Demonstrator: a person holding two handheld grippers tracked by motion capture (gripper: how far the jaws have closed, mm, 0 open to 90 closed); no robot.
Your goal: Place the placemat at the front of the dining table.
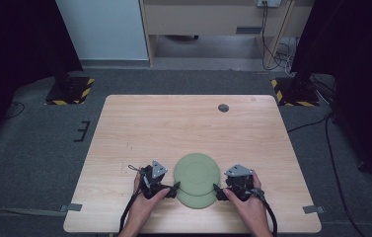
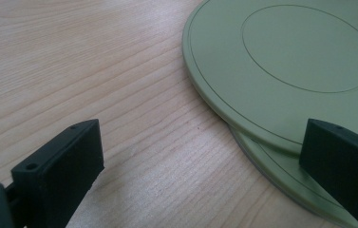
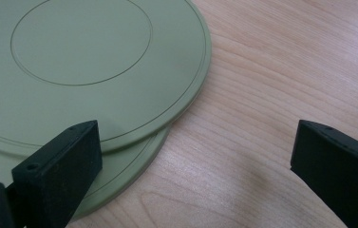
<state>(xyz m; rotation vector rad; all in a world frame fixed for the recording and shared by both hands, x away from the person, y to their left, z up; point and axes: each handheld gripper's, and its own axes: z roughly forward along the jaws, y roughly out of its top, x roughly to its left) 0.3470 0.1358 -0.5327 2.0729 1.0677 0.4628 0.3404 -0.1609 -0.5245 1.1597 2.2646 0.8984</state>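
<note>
Two green plates (image 2: 286,61) stacked offset; high view adds table (image 1: 173,123), hands.

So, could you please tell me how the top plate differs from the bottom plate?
The top plate shows its whole face, with an inner ring; the bottom plate shows as a crescent along its near edge. The top plate rests on the bottom plate, shifted toward the table's far side; the bottom plate lies on the table, nearer the person. Both are round, flat and matte green, seemingly the same size.
</note>
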